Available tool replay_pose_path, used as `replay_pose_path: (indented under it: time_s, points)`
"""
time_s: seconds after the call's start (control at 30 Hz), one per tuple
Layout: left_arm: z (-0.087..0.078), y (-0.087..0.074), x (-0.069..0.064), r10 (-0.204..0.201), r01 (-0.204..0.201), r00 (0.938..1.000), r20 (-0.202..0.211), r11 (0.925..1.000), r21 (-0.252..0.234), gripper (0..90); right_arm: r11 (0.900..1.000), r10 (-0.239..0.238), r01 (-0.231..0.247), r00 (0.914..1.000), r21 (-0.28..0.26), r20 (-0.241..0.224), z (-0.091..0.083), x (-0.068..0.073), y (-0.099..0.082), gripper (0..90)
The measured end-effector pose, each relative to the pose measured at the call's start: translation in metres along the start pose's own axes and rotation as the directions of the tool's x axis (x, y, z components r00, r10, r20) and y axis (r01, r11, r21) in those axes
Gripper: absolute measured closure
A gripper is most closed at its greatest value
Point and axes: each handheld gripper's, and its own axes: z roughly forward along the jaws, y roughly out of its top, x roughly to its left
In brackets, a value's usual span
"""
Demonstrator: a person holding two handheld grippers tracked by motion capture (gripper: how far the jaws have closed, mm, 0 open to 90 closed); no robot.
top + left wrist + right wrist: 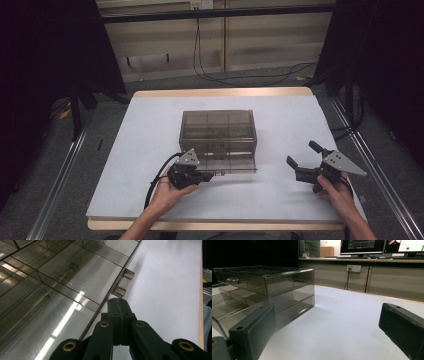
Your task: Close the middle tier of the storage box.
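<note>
Clear smoked drawer box [218,134] sits mid-table on the white table top [280,125], its bottom drawer [231,165] pulled out toward me. In the left gripper view I see the open drawer's dividers from above and its small clear handle [123,283] on the front edge.

My left hand [167,192] comes in from the bottom edge, forearm angled up and right, palm cupping the tool from below. The left gripper [209,176] points right, roughly level, tip just at the front left corner of the pulled-out drawer. Its jaws are clenched flat together, nothing between them; in the left gripper view the joined tips [118,305] sit just short of the handle, beside the drawer's front wall. Can't tell if they touch the wall.

My right hand [340,192] comes in from the bottom right, wrist low on the table top, holding the right gripper [303,155] pointing left toward the box, well apart from it. Jaws spread wide, released, holding nothing. In the right gripper view the two black pads [252,332] frame bare white surface, with the box off to the left and a bench with monitors [362,246] behind.

Cable [155,182] loops off the left gripper toward me.
</note>
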Motion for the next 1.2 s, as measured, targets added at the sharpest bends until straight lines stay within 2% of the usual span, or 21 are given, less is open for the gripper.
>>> replay_pose_path:
  time_s: [0.17, 0.2, 0.63, 0.67, 0.83, 1.0, 1.1, 1.2]
  points:
    - [-0.0003, -0.0003, 0.0002, -0.01, 0.01, 0.9999, -0.008, 0.9999, -0.006, 90.0, 1.0, 0.0, 0.0, 1.0, -0.001, 0.002, 0.0002, 0.0, 0.0, 0.7]
    - [0.0008, -0.0008, -0.0001, -0.014, 0.013, 0.9999, -0.01, 0.9997, -0.02, 90.0, 1.0, 0.002, -0.002, 1.0, 0.0, 0.002, 0.0001, 0.0001, 0.0, 0.8]
    - [0.0011, -0.0008, 0.0001, -0.021, 0.021, 0.9997, -0.011, 0.9995, -0.023, 90.0, 1.0, 0.001, -0.001, 1.0, -0.001, 0.001, 0.0, 0.0001, 0.0, 0.7]
    - [-0.0001, -0.0001, 0.0008, -0.015, 0.015, 0.9998, -0.014, 0.9999, -0.008, 90.0, 1.0, 0.0, 0.0, 1.0, -0.001, 0.001, 0.0001, 0.0, 0.0, 0.8]
    - [0.0004, -0.0005, 0.0015, -0.017, 0.016, 0.9998, -0.014, 0.9995, -0.026, 90.0, 1.0, 0.0, 0.0, 1.0, -0.002, 0.002, 0.0002, 0.0, 0.0, 0.7]
    - [-0.0002, 0.0001, 0.0023, -0.023, 0.022, 0.9996, -0.016, 0.9996, -0.015, 90.0, 1.0, 0.001, -0.001, 1.0, -0.001, 0.002, 0.0002, 0.0, 0.0, 0.7]
    - [0.001, -0.0005, 0.0026, -0.028, 0.028, 0.9996, -0.01, 0.999, -0.035, 90.0, 1.0, 0.001, -0.001, 1.0, -0.002, 0.002, 0.0002, -0.0001, 0.0, 0.7]
    - [-0.0001, 0.0, 0.0031, -0.028, 0.027, 0.9995, -0.017, 0.9993, -0.026, 90.0, 1.0, 0.0, 0.0, 1.0, -0.002, 0.0, 0.0001, -0.0001, 0.0, 0.7]
